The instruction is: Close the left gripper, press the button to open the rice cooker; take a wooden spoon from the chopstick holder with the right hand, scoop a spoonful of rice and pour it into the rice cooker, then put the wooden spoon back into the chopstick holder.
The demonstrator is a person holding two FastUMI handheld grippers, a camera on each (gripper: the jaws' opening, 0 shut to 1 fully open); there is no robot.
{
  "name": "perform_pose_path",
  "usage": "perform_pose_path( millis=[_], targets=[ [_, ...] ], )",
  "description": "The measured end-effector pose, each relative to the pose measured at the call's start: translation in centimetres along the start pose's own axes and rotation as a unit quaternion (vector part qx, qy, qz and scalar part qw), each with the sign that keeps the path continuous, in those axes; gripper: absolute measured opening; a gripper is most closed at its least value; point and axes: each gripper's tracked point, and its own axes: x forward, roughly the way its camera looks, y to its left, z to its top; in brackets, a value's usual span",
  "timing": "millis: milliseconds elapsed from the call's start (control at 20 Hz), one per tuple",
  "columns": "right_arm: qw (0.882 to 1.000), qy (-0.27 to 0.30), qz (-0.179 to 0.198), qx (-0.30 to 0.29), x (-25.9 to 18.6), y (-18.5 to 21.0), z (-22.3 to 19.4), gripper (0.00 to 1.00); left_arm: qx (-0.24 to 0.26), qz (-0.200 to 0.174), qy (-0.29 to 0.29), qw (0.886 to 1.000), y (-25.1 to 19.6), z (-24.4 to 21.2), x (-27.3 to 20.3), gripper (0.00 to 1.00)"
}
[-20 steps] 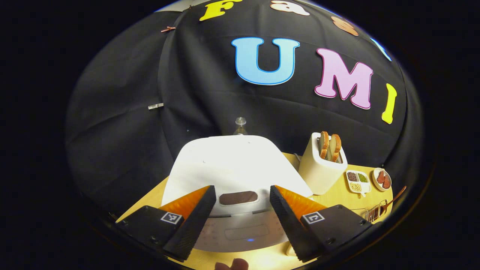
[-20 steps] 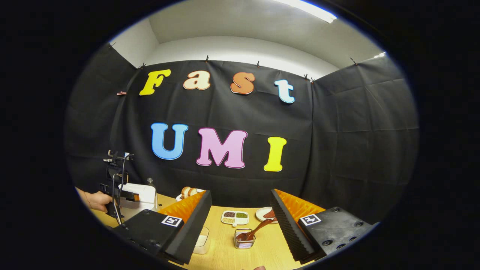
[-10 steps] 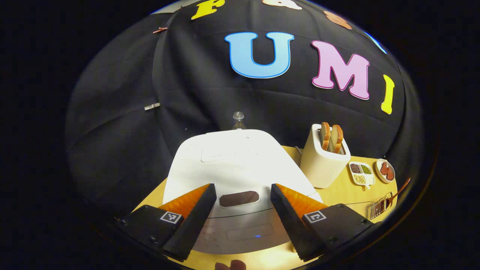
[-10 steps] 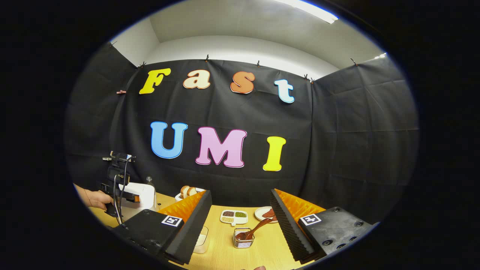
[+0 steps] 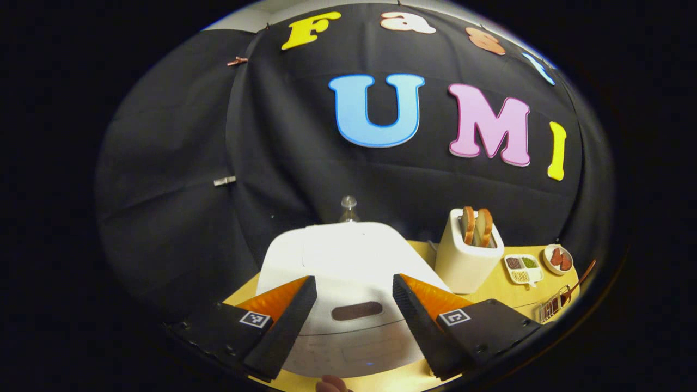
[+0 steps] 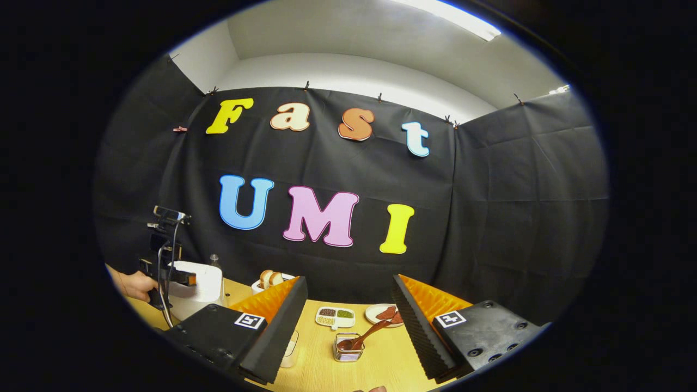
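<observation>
The left gripper (image 5: 354,288) is hovering over the front of the white rice cooker (image 5: 340,256), its two fingers standing wide apart with the cooker's dark oval button (image 5: 356,311) lying between them at 6 o'clock in the left gripper view. The lid is sitting down, so the opening step is not yet done. Since the task is asking for a closed gripper to press, the risk here, as I judge it, is that parted fingers are going to straddle the button and land on the smooth lid instead, or that one tip is going to slide off the curved shell and nudge the cooker across the wooden table (image 5: 490,286).

At 3 o'clock from the cooker, a toaster (image 5: 463,261) is standing close by; a lid springing up looks clear of it, though I cannot tell for sure.

In the right gripper view, the right gripper (image 6: 348,305) is also waiting with its fingers spread and gripping nothing. The wooden spoon (image 6: 366,335) is leaning in the wire chopstick holder (image 6: 348,348) at 6 o'clock, between the fingers and beyond them. The holder looks light, so a skewed grab at the slanted handle could be tipping it. A clear container (image 6: 289,348), half hidden behind the left finger, could be knocked.
</observation>
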Motion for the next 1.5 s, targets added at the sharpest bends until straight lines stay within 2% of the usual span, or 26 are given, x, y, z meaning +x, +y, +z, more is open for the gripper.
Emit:
perform_pose_path(
  millis=[250, 750, 900, 1050, 1500],
  targets=[
    [1.000, -0.010, -0.006, -0.004, 0.3, -0.1, 0.7, 0.96, -0.005, -0.050, -0.100, 0.994, -1.1, 6.1, -4.3, 0.97],
    [0.999, -0.037, -0.003, 0.004, 0.6, 1.0, 3.4, 0.97, -0.023, -0.127, -0.184, 0.974, -0.7, 10.8, -16.0, 0.94],
    [0.999, -0.039, -0.003, -0.002, 0.7, 1.1, 3.7, 0.97, -0.013, -0.135, -0.193, 0.972, 0.3, 10.7, -19.2, 0.93],
    [0.999, -0.041, -0.001, 0.002, 0.5, 1.5, 4.4, 0.97, -0.024, -0.141, -0.190, 0.971, 1.4, 10.5, -22.2, 0.93],
    [0.998, -0.058, -0.002, -0.020, -1.0, 2.7, 5.6, 0.97, -0.022, -0.138, -0.199, 0.970, 5.8, 9.9, -28.5, 0.93]
  ],
)
